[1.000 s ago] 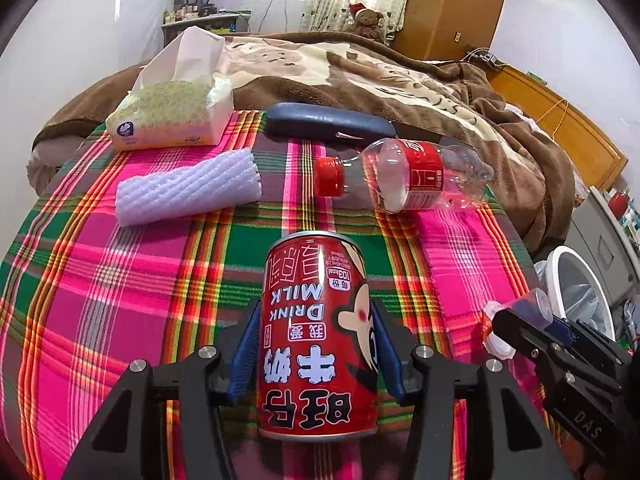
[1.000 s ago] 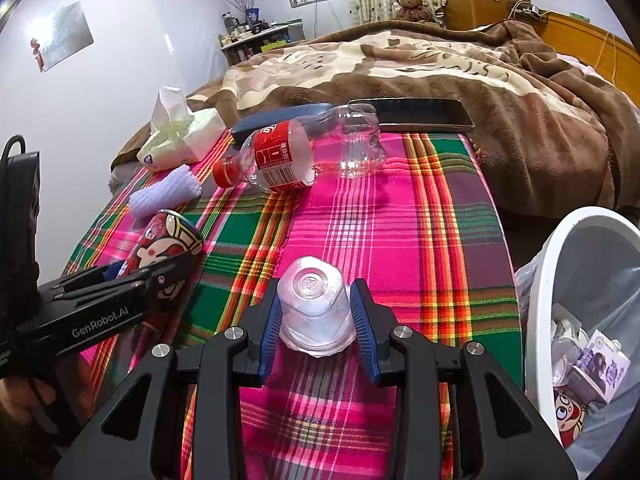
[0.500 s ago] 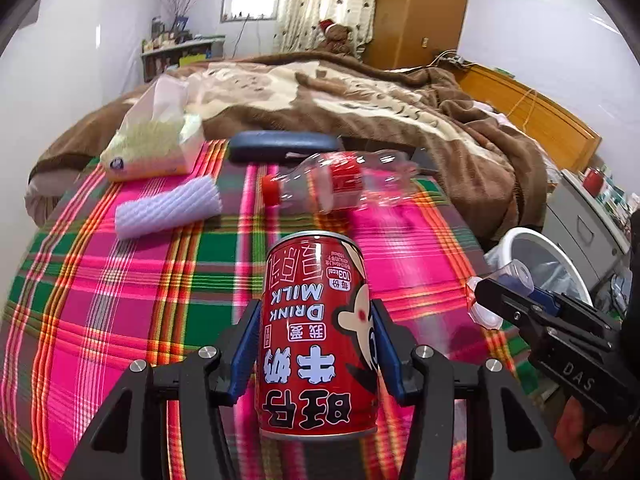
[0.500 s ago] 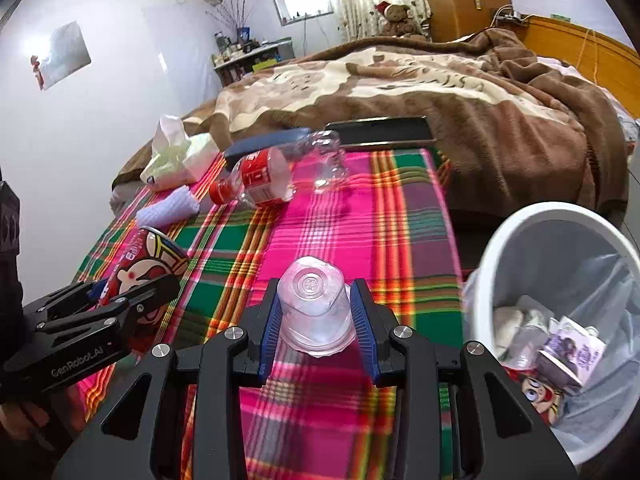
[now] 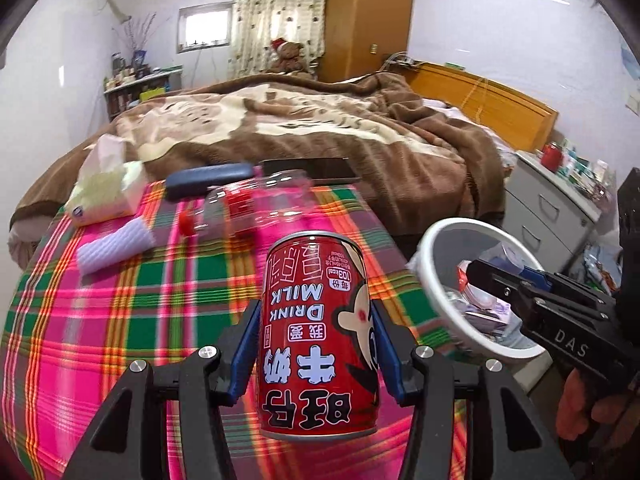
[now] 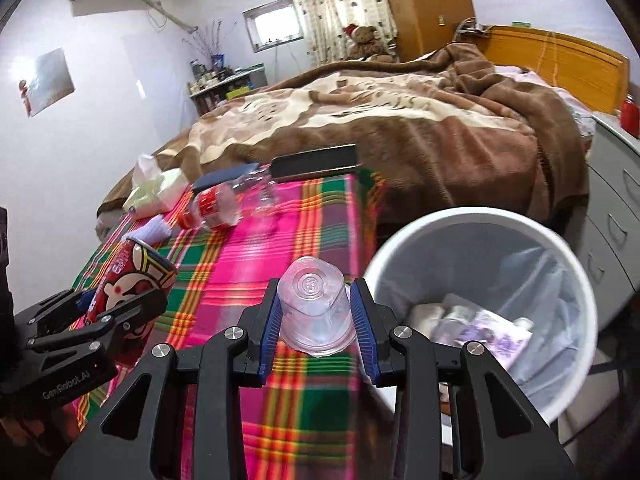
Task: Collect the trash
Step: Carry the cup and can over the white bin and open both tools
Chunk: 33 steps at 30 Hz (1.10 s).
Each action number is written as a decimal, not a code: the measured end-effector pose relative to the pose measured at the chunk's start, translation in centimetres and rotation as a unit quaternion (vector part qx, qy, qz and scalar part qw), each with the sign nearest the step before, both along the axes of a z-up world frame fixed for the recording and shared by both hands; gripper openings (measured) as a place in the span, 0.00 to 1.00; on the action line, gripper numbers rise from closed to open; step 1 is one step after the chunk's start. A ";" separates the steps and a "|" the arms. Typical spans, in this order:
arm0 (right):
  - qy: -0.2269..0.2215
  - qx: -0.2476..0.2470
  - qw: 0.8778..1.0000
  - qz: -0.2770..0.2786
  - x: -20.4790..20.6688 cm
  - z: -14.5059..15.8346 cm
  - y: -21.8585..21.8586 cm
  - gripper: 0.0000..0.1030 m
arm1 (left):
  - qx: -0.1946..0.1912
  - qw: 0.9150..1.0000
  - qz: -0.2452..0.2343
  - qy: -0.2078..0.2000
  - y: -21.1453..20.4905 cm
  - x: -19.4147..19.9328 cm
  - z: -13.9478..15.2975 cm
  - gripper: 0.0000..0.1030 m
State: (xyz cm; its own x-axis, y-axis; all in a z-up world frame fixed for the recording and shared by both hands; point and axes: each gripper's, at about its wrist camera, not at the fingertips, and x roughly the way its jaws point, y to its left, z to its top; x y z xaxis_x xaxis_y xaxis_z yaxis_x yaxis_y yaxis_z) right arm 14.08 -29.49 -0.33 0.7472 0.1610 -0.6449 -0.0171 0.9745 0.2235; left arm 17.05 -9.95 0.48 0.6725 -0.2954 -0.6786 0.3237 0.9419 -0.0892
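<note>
Trash is in both of your grippers, carried toward the round white plastic bin (image 6: 460, 240) lined with a clear bag, which stands beside the bed's edge. Your left gripper (image 5: 316, 344) has its blue-padded fingers (image 5: 244, 354) clenched on a red metal milk-drink can (image 5: 318, 336), held upside down above the pink, green and orange plaid cloth (image 5: 120, 312), just short of the bin. Your right gripper (image 6: 316, 320) is grasping a small clear plastic cup (image 6: 314, 310), base toward the camera, right at the near rim of the bin. Inside the bin already lie some wrappers and a crumpled packet.

Farther from the bin, on the plaid cloth, lie a clear plastic bottle with a red cap and label (image 6: 224, 204), a white foam net sleeve (image 5: 114, 246), a soft pack of tissues (image 5: 106, 196), a dark blue case (image 5: 208, 176) and a black tablet (image 6: 316, 164).

The step in hand looks like the carry to the bin. Next, bring each piece over the opening before loosening the fingers, the cup first as it is nearer. The bottle probably remains to be collected.
</note>
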 end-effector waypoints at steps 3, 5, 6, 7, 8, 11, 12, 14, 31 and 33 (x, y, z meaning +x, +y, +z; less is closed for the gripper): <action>-0.003 -0.005 1.000 -0.014 -0.4 0.3 -1.4 0.35 | -0.001 1.000 -0.017 -0.002 -1.8 -0.3 0.2 0.51; -0.004 -0.010 1.000 -0.022 -0.5 0.4 -2.2 0.35 | 0.002 1.000 -0.028 -0.004 -3.2 -0.5 0.4 0.51; -0.005 -0.013 1.000 -0.027 -0.7 0.5 -2.7 0.35 | 0.002 0.999 -0.036 -0.005 -4.0 -0.6 0.4 0.51; -0.005 -0.016 0.999 -0.032 -0.8 0.5 -3.2 0.35 | 0.001 0.999 -0.040 -0.005 -4.5 -0.7 0.5 0.51; -0.004 -0.019 0.999 -0.037 -0.9 0.5 -3.7 0.35 | -0.001 0.999 -0.045 -0.004 -5.0 -0.6 0.5 0.51; 0.002 -0.023 0.998 -0.052 -1.1 0.3 -5.4 0.35 | -0.002 0.998 -0.064 -0.003 -6.8 -0.8 0.5 0.51; 0.003 -0.023 0.998 -0.056 -1.2 0.3 -5.8 0.35 | -0.004 0.997 -0.071 0.000 -7.6 -0.7 0.4 0.51; 0.006 -0.024 0.998 -0.066 -1.2 0.0 -6.8 0.35 | -0.008 0.997 -0.079 0.006 -8.5 -0.6 0.3 0.51; 0.064 -0.029 0.993 -0.096 -0.7 -3.3 -10.6 0.35 | 0.004 0.990 -0.134 0.050 -16.4 1.5 -2.6 0.51; 0.065 -0.029 0.993 -0.096 -0.7 -3.4 -10.9 0.35 | 0.004 0.990 -0.133 0.054 -16.8 2.0 -2.9 0.51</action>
State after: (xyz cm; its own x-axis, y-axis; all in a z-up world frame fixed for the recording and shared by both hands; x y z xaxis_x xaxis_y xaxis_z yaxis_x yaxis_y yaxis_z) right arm 13.42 -40.38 -3.74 0.6698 -0.0161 -0.7423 0.1959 0.9682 0.1558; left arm 19.02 -26.79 -2.44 0.4951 -0.4467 -0.7452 0.5496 0.8253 -0.1295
